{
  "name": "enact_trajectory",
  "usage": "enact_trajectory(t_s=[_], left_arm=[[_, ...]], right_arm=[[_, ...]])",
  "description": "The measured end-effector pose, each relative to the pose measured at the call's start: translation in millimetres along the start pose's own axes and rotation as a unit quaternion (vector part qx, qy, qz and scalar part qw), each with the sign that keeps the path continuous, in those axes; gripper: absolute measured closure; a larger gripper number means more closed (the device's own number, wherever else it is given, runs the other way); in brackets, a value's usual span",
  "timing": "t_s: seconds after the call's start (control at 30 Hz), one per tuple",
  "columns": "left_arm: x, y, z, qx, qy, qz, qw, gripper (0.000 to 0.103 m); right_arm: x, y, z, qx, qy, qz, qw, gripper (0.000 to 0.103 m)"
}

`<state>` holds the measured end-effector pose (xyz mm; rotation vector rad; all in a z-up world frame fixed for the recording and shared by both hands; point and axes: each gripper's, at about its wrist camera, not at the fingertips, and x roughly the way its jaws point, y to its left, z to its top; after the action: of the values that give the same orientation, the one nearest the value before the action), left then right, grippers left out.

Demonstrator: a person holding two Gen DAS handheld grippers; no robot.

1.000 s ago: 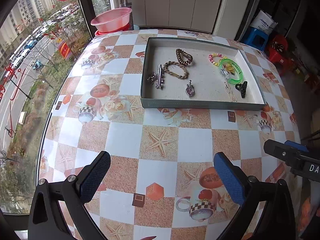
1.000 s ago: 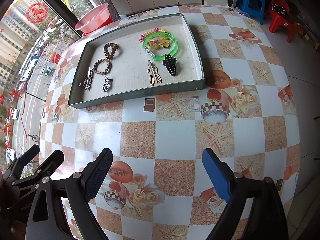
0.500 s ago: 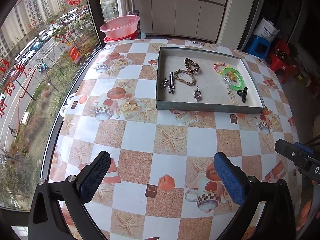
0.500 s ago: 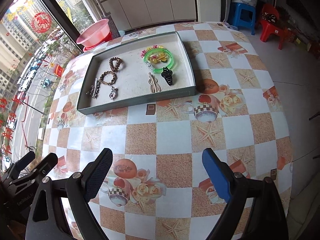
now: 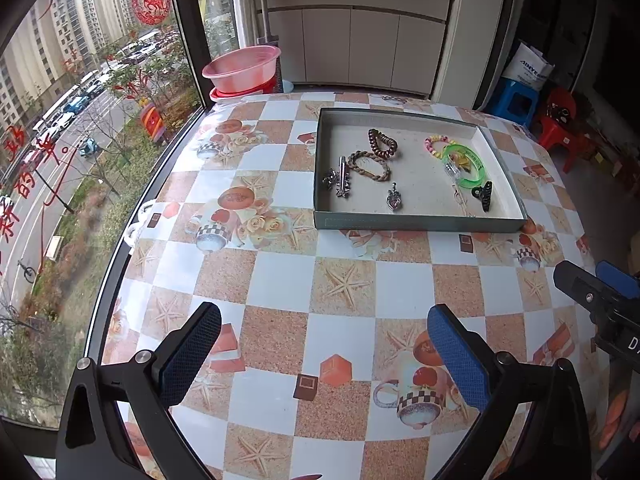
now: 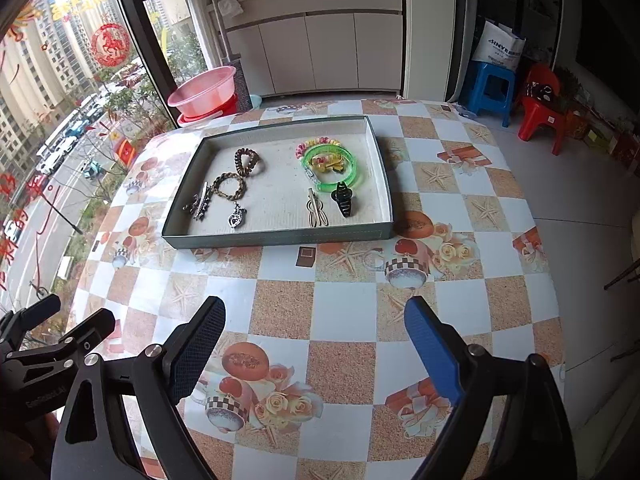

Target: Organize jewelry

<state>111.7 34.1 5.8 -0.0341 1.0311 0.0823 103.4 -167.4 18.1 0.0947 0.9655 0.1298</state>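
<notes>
**Tray lies ahead of both grippers, nearer the right**

Patterned oilcloth covers the round table (image 6: pixel 344 312) beside a tall window, and the shallow grey tray (image 6: pixel 280 236) sits toward the far half of it, its long axis running left to right across both views. Inside, the pieces fall into two loose groups: a brown coiled band (image 6: pixel 246 161), a braided bracelet (image 6: pixel 229 186), a silver clip (image 6: pixel 201 202) and a pendant (image 6: pixel 237 216) on the left; a green bangle (image 6: pixel 347 176), a black claw clip (image 6: pixel 344 199) and a pale hairpin (image 6: pixel 315 212) on the right.

The left gripper (image 5: pixel 320 354) and the right gripper (image 6: pixel 314 346) both hover over bare table with jaws spread wide, holding nothing (well short of the tray). Judging by the views, the right-hand group lies straight ahead of the right gripper, which looks the nearer.
</notes>
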Motion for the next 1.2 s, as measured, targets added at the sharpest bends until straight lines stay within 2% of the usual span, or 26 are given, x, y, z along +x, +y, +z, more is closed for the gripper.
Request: enact_trajectory(t_s=[0.33, 1.2], left_arm=[[19.7, -5.6, 3.0, -0.008, -0.005, 0.001, 1.0, 0.0], [68.4, -19.8, 9.5, 0.007, -0.009, 0.011, 0.9999, 0.0]], right_arm=[[14.8, -1.3, 3.4, -0.004, -0.024, -0.002, 1.0, 0.01], [54.4, -12.7, 7.9, 0.001, -0.033, -0.006, 0.999, 0.01]])
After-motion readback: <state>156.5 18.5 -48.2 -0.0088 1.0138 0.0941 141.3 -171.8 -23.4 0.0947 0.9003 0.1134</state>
